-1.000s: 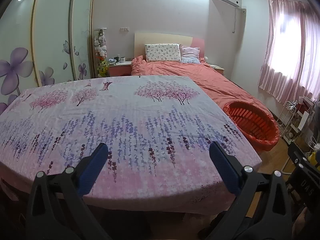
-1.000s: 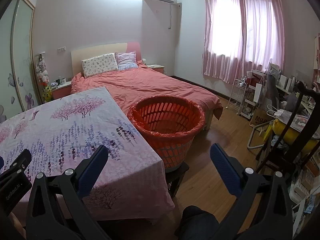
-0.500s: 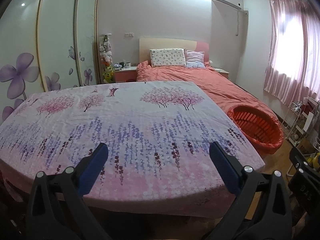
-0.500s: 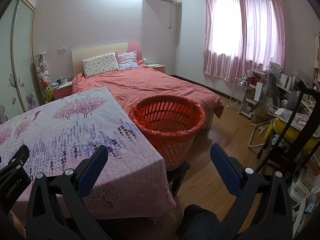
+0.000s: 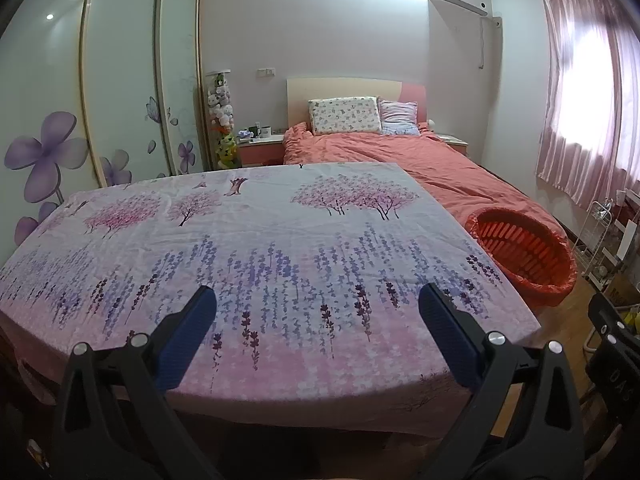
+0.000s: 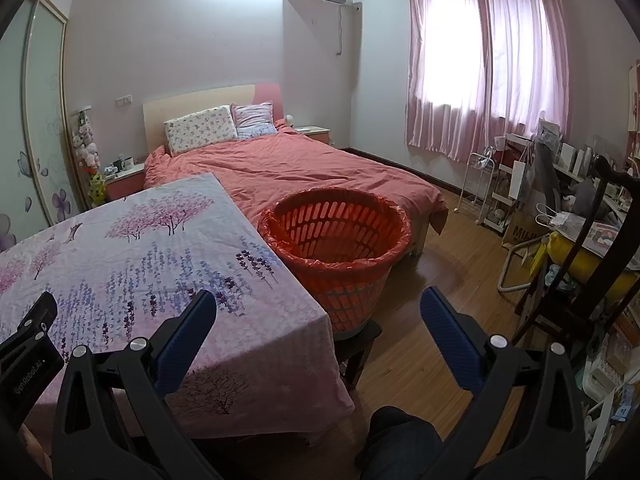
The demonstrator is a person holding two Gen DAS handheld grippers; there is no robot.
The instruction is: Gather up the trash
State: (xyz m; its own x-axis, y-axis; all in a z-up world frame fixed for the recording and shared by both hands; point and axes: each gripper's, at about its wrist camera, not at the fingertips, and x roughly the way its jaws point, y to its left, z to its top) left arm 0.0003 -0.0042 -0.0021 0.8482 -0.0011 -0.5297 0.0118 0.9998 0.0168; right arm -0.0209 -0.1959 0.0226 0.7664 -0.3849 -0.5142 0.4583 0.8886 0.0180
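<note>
Both grippers were held out over the near edge of a table, each with its blue-padded fingers spread wide and nothing between them: the left gripper (image 5: 316, 320) faced the tabletop squarely, and the right gripper (image 6: 318, 320) pointed past the table's right corner toward the floor. No trash could be seen anywhere on the cloth (image 5: 260, 240), a pink and lilac sheet printed with trees and flowers. The bin (image 6: 336, 244), an orange slatted basket lined with a red bag, stood on a low stool touching the table's right side, with the foot of the bed (image 6: 312, 168) just behind it. To my eye the sensible thing was to look over the floor and the cluttered shelves (image 6: 568, 184) at the right for scraps, keeping both grippers open until one was found.
</note>
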